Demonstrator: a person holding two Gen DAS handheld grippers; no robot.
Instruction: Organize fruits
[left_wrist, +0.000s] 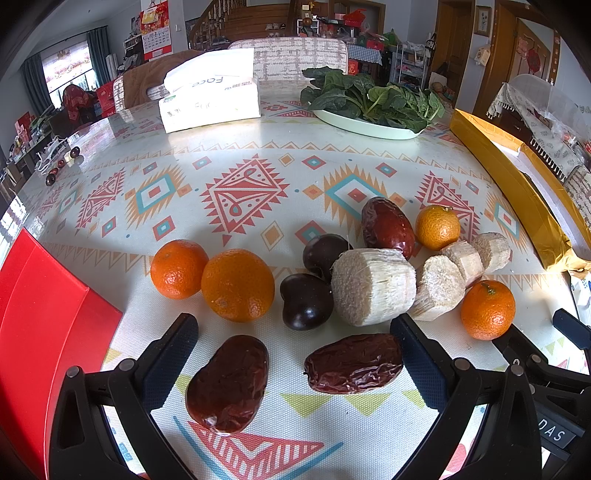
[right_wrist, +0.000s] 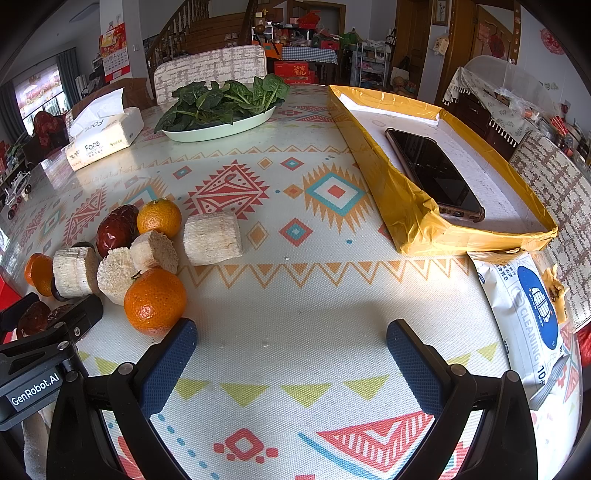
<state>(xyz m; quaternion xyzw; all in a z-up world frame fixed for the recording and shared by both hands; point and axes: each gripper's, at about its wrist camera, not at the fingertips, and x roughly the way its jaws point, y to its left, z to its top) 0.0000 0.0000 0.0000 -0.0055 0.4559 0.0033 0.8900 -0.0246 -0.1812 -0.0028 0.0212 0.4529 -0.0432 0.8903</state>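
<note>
My left gripper (left_wrist: 295, 343) is open low over the patterned table, with two wrinkled red dates (left_wrist: 229, 384) (left_wrist: 352, 363) lying between its fingers, untouched. Beyond them sit several oranges (left_wrist: 238, 284), two dark plums (left_wrist: 306, 301), a third date (left_wrist: 386, 225) and pale sugarcane chunks (left_wrist: 373, 286). My right gripper (right_wrist: 291, 345) is open over bare tablecloth, holding nothing; its left finger stands just right of an orange (right_wrist: 155, 301). In the right wrist view the fruit pile (right_wrist: 122, 251) lies to the left, with one sugarcane chunk (right_wrist: 213, 238) apart.
A red box (left_wrist: 40, 325) lies at the left edge. A gold-rimmed tray (right_wrist: 417, 221) holding a phone (right_wrist: 436, 173) is at the right, a wipes pack (right_wrist: 528, 325) beside it. A plate of spinach (right_wrist: 221, 125) and a tissue pack (right_wrist: 107, 138) sit at the back.
</note>
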